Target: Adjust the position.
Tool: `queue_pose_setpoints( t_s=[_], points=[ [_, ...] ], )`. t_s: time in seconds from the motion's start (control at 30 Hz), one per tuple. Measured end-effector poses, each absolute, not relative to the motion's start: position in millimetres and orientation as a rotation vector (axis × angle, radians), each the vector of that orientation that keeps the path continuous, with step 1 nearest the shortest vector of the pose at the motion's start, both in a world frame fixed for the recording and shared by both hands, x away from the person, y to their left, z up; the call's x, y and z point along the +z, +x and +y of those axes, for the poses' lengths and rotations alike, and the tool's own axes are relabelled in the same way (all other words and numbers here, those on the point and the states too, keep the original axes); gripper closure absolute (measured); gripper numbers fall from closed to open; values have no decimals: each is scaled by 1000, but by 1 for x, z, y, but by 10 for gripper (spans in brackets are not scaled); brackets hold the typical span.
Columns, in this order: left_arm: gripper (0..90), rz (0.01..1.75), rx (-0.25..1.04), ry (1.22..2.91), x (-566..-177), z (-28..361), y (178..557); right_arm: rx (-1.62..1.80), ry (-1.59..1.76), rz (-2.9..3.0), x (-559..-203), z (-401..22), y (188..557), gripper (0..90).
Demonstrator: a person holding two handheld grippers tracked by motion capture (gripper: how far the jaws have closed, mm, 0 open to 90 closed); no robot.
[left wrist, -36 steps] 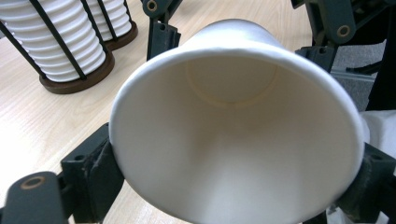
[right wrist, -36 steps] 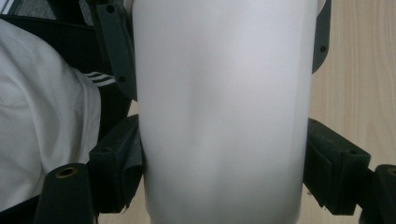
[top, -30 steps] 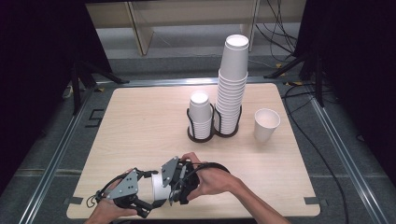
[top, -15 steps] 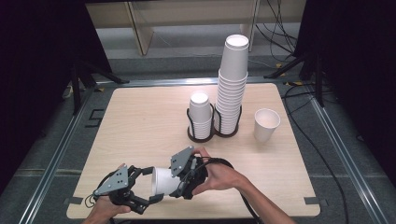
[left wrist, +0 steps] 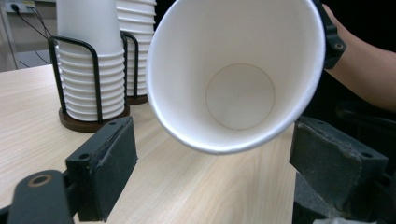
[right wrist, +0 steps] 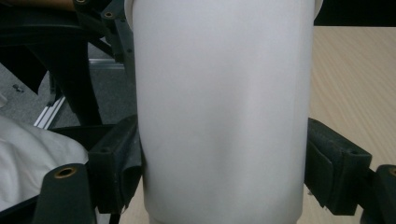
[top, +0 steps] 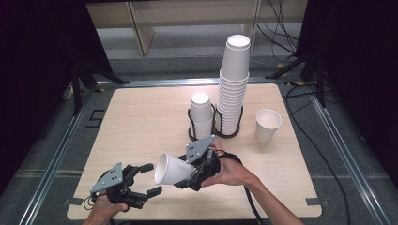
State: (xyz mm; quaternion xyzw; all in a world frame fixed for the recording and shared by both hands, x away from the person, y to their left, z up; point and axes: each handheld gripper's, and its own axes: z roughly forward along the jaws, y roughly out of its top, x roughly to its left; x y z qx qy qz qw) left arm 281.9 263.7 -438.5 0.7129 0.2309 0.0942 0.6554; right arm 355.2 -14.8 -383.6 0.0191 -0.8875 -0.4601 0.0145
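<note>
White cup [top: 171, 169] lies sideways in right claw [top: 190, 174].

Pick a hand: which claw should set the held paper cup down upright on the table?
Right. The right claw already clamps the paper cup around its wall. The left claw sits apart from the rim, nothing between its pads.

table [top: 141, 117]: light wood | wire holder [top: 213, 133]: short cup stack [top: 202, 115], tall cup stack [top: 233, 79] | lone cup [top: 268, 124]: upright, right of holder
</note>
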Motion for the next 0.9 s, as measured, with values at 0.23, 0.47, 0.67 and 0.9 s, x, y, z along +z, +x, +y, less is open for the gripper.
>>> queue_pose_setpoints(
  t_s=[0.23,0.47,0.67,0.9],
  points=[
    [143,557,199,1550,-438,266,283,-1563,31,-2653,-392,-15,359,225],
    [110,562,196,1568,-436,264,281,-1566,27,-2607,-406,-3,356,225],
    [54,568,221,1548,-436,263,281,-1605,36,-2569,-410,5,353,225],
    [53,571,226,1523,-435,263,282,-1641,19,-2545,-414,9,353,224]
  ],
)
